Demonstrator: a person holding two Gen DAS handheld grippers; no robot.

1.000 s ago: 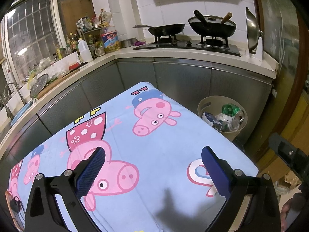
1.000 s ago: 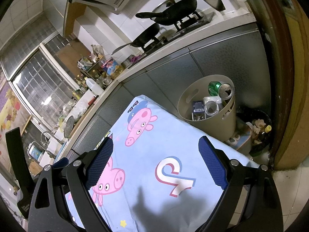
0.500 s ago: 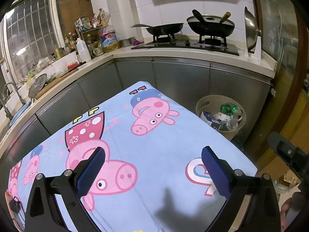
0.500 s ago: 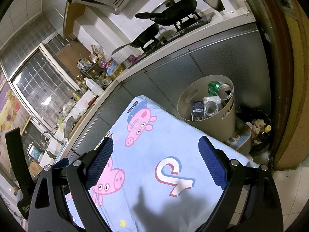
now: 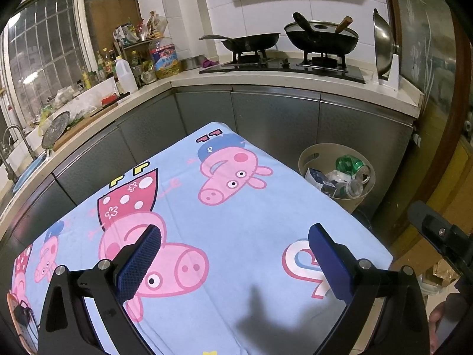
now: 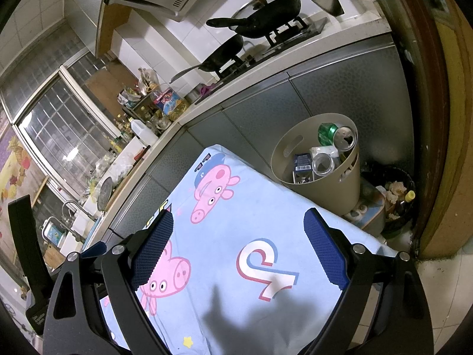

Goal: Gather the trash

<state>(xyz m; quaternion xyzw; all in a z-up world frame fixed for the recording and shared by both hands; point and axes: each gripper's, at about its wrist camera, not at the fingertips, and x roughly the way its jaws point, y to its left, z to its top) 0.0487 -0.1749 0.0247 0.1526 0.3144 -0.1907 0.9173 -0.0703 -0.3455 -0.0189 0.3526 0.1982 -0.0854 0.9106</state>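
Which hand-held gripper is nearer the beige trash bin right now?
Right. The right hand-held gripper hovers over the cloth's bin-side edge, just short of the beige trash bin. The left hand-held gripper sits further along the cloth, away from it.

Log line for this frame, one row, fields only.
left gripper: open, empty | right gripper: open, empty | tablecloth: no trash visible | bin: holds green can, bottle, carton
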